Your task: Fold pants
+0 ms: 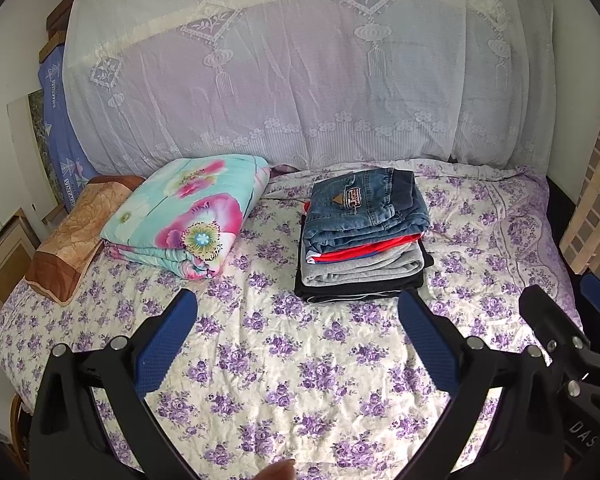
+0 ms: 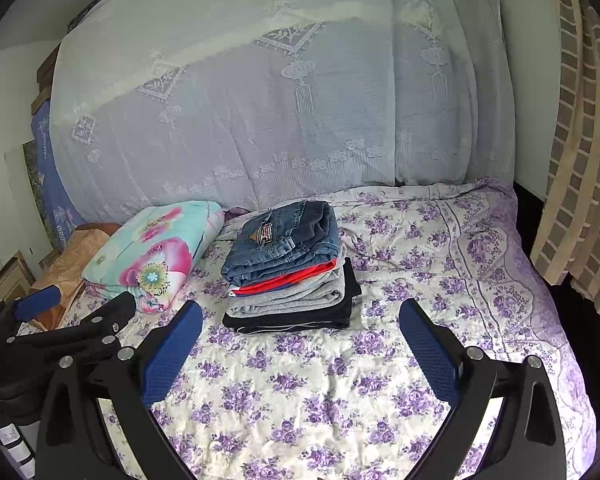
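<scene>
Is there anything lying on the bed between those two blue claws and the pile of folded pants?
Nothing visible. Only bare flowered bedsheet lies between the open left gripper, the open right gripper and the pile of folded pants. The flowered quilt sits off to the pile's left, clear of the path.

A stack of folded clothes (image 1: 364, 240) sits mid-bed (image 1: 284, 360) near the far edge, jeans (image 1: 366, 206) topmost; a folded quilt (image 1: 188, 212) lies left, a pillow (image 1: 76, 232) beyond it.
</scene>
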The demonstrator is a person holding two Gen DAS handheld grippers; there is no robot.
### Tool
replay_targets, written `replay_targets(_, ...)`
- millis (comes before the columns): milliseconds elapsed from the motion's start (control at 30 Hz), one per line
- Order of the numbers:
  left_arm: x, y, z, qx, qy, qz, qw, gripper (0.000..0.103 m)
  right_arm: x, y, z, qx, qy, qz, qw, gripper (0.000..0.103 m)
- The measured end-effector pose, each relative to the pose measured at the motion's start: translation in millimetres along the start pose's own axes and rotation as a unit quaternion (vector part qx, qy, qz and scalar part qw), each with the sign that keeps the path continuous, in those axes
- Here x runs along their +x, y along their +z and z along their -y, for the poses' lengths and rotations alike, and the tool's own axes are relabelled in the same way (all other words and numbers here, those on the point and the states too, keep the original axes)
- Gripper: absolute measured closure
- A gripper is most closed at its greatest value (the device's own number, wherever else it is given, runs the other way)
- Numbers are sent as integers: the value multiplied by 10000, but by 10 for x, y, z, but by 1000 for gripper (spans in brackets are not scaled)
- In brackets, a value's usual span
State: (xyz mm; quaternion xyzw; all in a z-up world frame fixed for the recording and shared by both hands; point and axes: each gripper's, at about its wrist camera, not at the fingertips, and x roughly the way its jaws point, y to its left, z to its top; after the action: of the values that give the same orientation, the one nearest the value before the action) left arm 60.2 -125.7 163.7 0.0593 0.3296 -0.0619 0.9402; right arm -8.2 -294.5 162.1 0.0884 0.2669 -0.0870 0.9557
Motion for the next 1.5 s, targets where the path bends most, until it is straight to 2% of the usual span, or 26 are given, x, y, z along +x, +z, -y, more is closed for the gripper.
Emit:
replay_targets(800,48,-9,18,15,2,-49,10000,5,49,12,28,10,5,-30,10000,4)
replay_targets(1500,465,53,38,77,-59,-337,9994,5,328,28,74,72,13,-305,9995,4)
